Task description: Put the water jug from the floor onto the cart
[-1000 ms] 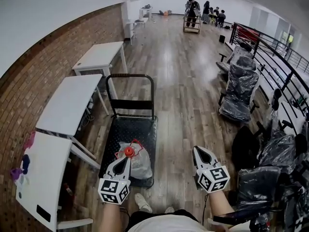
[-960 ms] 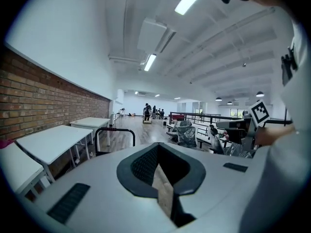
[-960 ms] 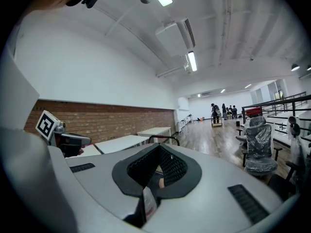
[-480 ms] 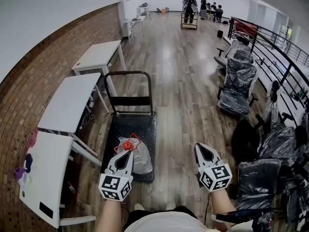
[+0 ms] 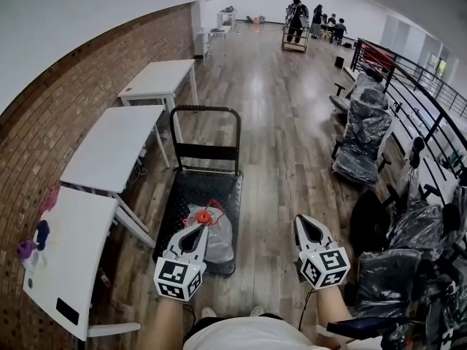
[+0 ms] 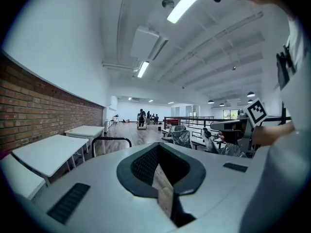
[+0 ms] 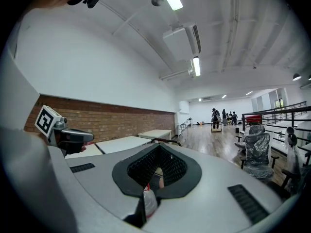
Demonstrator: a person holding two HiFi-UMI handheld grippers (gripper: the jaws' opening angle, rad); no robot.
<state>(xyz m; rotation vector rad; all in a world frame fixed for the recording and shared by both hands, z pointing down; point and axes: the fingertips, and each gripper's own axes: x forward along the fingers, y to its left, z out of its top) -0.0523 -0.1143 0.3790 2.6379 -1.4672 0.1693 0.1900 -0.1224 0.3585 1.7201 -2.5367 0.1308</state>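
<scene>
You are holding both tools out in front of your body, roughly level, with nothing in either. The left gripper is clenched: its own view is showing the two jaws meeting, with only a sliver of wooden floor between them. The right gripper is clenched too, its jaws pressing together on nothing. It is hanging over bare floor, well apart from the load.

Just beyond the left gripper's tip, the water jug is sitting on the near end of the cart. It is wrapped in a clear plastic bag, with its orange cap pointing up toward the cart's middle. Neither tool is touching it. The rest of the black deck is lying bare up to the upright handle at the far end.

Judging from this, the job is looking essentially finished, since the jug is resting on the cart and not on the floor. All that is remaining, if anything, is checking that it is sitting steadily, because it is lying close to the near edge.

Farther on, white tables are lining the brick wall on your left, and plastic-wrapped chairs are standing along the railing on your right. A few people are gathering at the far end of the room.
</scene>
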